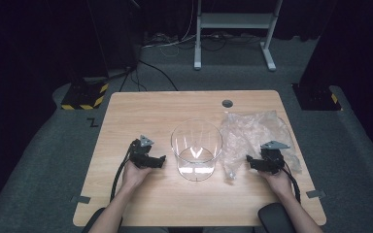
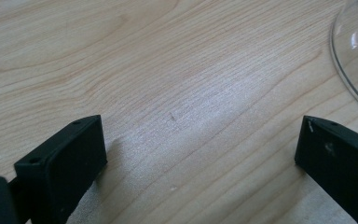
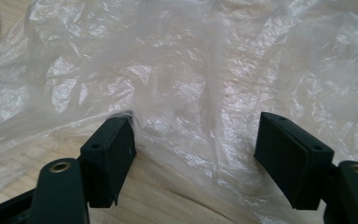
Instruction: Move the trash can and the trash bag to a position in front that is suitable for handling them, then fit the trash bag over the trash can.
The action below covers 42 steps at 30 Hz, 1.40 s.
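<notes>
High view: a clear round container (image 1: 196, 149) stands at the middle of the wooden table (image 1: 141, 109), nearer its front edge, with a crumpled clear plastic bag (image 1: 252, 133) just beside it toward the right edge; no label or writing can be read on either. Left gripper (image 1: 161, 161) rests on bare wood left of the container, jaws wide apart and holding nothing. Right gripper (image 1: 250, 162) lies at the bag's near edge, jaws apart with the film between them but not pinched.

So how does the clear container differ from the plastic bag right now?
The clear container stands upright, rigid and round at the table's middle; the plastic bag lies flat, crumpled and limp to its right. The container stands apart from both claws; the bag lies under the right claw. Both are transparent.
</notes>
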Tool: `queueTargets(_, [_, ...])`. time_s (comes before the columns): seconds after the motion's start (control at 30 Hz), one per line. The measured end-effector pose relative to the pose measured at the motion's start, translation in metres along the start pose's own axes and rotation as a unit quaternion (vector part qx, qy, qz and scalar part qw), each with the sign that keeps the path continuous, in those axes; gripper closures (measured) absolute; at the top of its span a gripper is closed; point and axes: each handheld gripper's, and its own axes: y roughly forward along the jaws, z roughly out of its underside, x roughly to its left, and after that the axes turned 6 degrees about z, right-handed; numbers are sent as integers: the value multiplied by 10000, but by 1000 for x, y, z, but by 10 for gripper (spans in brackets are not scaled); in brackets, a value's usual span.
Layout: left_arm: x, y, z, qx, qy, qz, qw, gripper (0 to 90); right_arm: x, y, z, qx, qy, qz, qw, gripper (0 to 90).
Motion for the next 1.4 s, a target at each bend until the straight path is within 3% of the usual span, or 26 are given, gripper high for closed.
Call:
queueTargets(0.2, [0,0,0,4,0,2,10000,18,2,-1,0,20,91,73,9999,269])
queueTargets(0.7, [0,2,-2,14,-16,-28,10000,8,0,-3,3,-10,-131,-141,9998,271])
queueTargets(1.1, [-1,2,-3,26,-48,-96,9999,8,-2,-4,3,17,-53,-190,9998,266])
queueTargets(1.3, [-1,3,-3,24,-76,-123,9999,6,-4,-14,1,-127,63,-286,9995,285])
queueTargets(1.4, [-3,5,-4,9,-137,-151,9998,5,-6,-28,1,-237,190,-306,9991,286])
